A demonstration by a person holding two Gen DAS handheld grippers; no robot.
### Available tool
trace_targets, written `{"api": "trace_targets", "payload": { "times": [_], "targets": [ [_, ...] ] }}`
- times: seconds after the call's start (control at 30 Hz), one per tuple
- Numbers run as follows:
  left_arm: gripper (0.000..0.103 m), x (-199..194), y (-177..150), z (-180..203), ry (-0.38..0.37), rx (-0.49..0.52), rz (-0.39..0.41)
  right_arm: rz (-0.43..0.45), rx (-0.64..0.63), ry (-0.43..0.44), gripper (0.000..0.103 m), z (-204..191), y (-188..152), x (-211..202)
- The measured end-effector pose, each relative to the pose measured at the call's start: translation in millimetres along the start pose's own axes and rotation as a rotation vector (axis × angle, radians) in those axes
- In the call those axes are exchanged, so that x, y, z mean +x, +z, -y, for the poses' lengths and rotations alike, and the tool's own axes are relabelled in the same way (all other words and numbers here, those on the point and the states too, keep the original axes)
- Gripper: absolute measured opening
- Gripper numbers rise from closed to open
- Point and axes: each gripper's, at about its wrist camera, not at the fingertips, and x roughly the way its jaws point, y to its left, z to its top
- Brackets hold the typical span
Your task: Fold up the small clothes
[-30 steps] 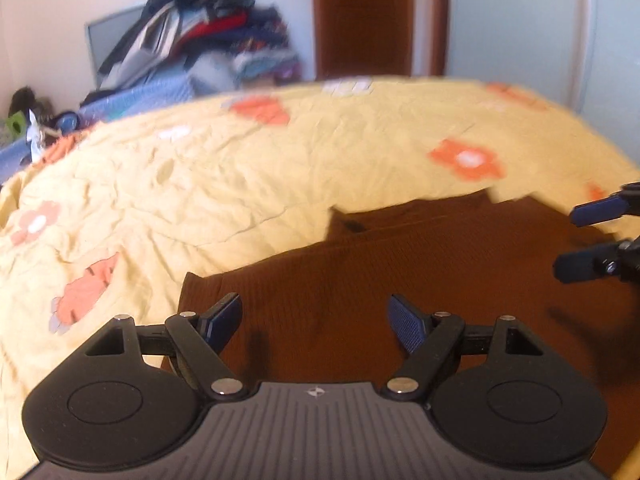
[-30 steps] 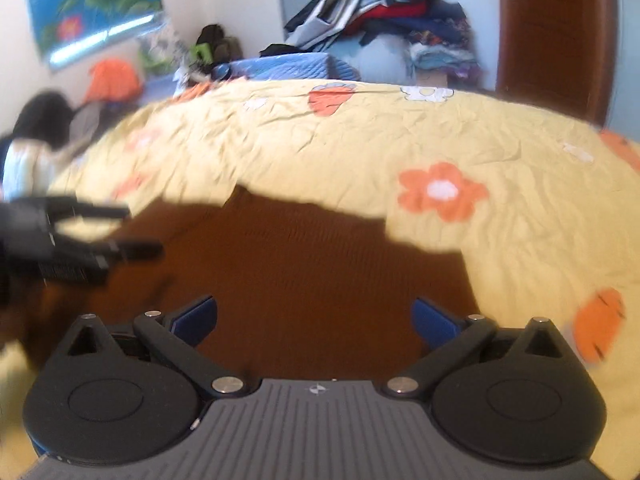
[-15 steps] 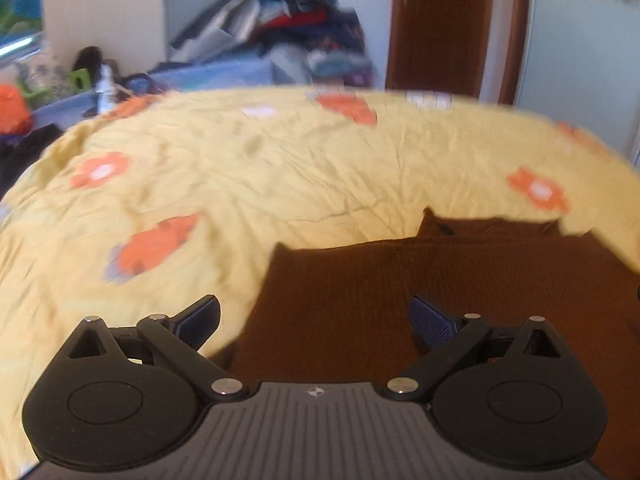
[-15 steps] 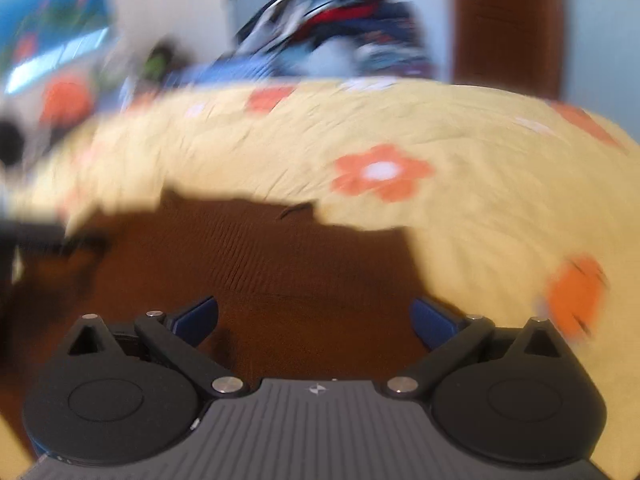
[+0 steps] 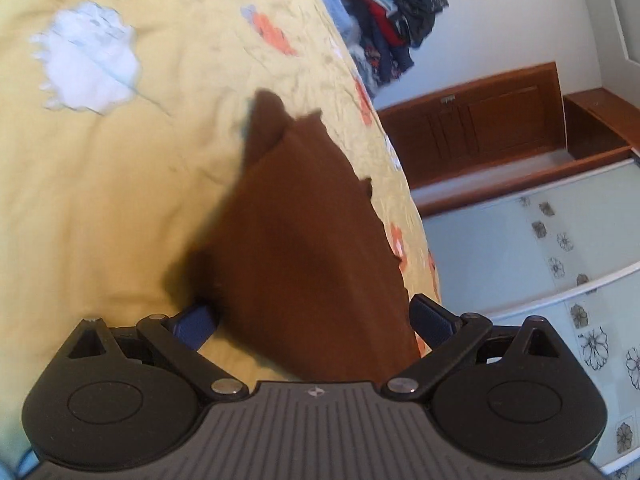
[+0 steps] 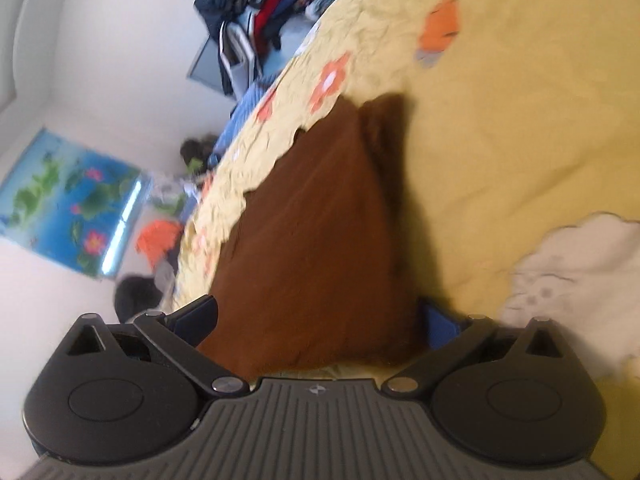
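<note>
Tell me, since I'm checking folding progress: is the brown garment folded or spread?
Cannot tell: the brown garment lies on the yellow bedspread, blurred, no fold line showing.

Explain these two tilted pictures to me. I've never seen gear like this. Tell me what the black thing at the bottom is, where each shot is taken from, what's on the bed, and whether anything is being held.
No robot here: a person holds a two-finger gripper in each hand, and each gripper carries a wide-angle camera looking forward along its fingers. The black shape at the bottom of each picture is that gripper's own body.

One picture comes from the left gripper, the other from the right gripper. Both are rolled sideways, so the room looks tipped.

On the yellow flowered bedspread lies a brown garment, partly folded. A clothes pile sits beyond the bed.

Nothing is gripped. Both grippers stand wide open with the garment's near edge between the blue pads, which do not look pressed on it. A likely guess: they are lining up to pinch that edge.
</note>
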Motion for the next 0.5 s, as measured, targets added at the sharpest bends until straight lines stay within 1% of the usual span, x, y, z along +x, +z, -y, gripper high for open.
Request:
{"api": "trace_targets", "payload": {
  "times": [0.07, 0.1, 0.13, 0.17, 0.2, 0.23, 0.27, 0.3, 0.33, 0.4, 0.47, 0.5],
  "targets": [
    [0.098, 15.4, 2.9, 9.5, 0.015, 0.013, -0.019, -0.048, -0.030, 0.006, 0.102, -8.8, 3.0, 13.4],
    [0.087, 21.4, 4.7, 12.1, 0.026, 0.022, -0.028, -0.061, -0.053, -0.004, 0.097, -12.8, 4.9, 19.5],
    [0.069, 27.2, 6.8, 12.3, 0.050, 0.024, -0.031, -0.074, -0.064, -0.015, 0.084, -15.5, 7.8, 23.2],
    [0.061, 32.5, 10.0, 11.4, 0.071, 0.018, -0.036, -0.079, -0.064, -0.033, 0.076, -15.3, 11.0, 26.4],
    [0.046, 35.7, 12.3, 11.1, 0.086, 0.011, -0.046, -0.081, -0.053, -0.052, 0.054, -12.1, 13.8, 28.0],
    [0.025, 38.7, 14.7, 10.4, 0.112, 0.008, -0.056, -0.091, -0.040, -0.071, 0.032, -7.7, 15.5, 28.7],
    [0.013, 40.4, 17.9, 7.6, 0.156, 0.010, -0.066, -0.102, -0.043, -0.081, 0.026, -4.5, 16.6, 30.8],
    [0.007, 40.3, 18.8, 7.9, 0.181, 0.013, -0.068, -0.106, -0.054, -0.074, 0.024, -3.4, 15.9, 30.2],
    [0.006, 34.6, 18.4, 8.5, 0.178, 0.024, -0.064, -0.113, -0.073, -0.077, 0.023, -4.5, 14.3, 27.4],
    [0.005, 20.0, 14.5, 20.1, 0.166, 0.077, -0.053, -0.122, -0.133, -0.065, 0.021, -15.7, 9.8, 19.1],
    [0.005, 0.8, 10.6, 31.0, 0.143, 0.147, -0.035, -0.123, -0.168, -0.038, 0.020, -24.5, 5.0, 3.9],
    [0.005, -5.2, 9.6, 33.2, 0.148, 0.173, -0.032, -0.120, -0.173, -0.035, 0.020, -24.8, 2.2, -2.6]
  ]
}}
